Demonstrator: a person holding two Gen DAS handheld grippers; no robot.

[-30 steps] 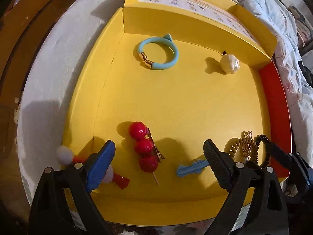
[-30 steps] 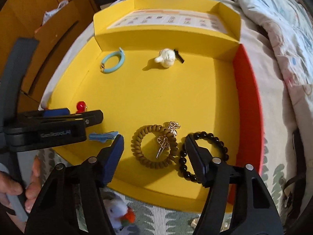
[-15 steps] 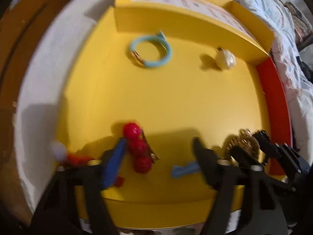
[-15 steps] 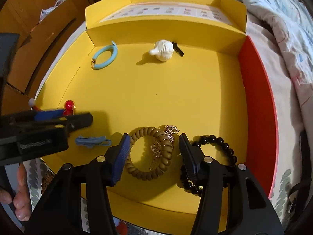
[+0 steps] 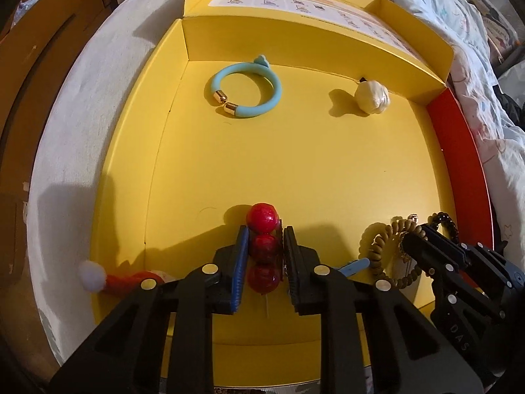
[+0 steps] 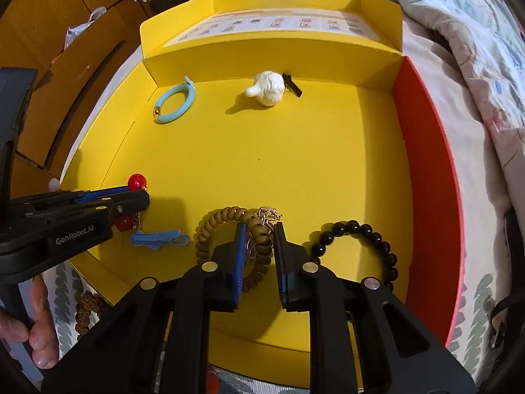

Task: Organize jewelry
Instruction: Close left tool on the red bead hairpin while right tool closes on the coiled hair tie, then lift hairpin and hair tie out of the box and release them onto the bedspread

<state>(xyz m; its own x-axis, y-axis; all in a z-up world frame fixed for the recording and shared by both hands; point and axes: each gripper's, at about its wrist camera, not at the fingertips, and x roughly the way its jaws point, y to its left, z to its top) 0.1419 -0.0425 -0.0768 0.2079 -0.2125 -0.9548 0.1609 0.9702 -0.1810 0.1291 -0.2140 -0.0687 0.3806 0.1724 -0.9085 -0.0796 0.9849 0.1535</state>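
The left gripper (image 5: pixel 264 249) is pinched tight on the red ball hair clip (image 5: pixel 262 220), its top ball poking out past the fingertips. The right gripper (image 6: pixel 259 246) has closed on the brown spiral hair tie (image 6: pixel 226 216), with a small gold charm (image 6: pixel 267 213) caught at the tips.

From the right gripper, a blue clip (image 6: pixel 159 239) lies at nine o'clock and a black bead bracelet (image 6: pixel 357 236) at three. Far across the yellow box (image 6: pixel 328 164), toward twelve, rest a white figurine clip (image 6: pixel 267 87) and, at eleven, a light blue bangle (image 6: pixel 174 105). A red-and-white pom-pom piece (image 5: pixel 98 277) sits at the left gripper's nine o'clock.
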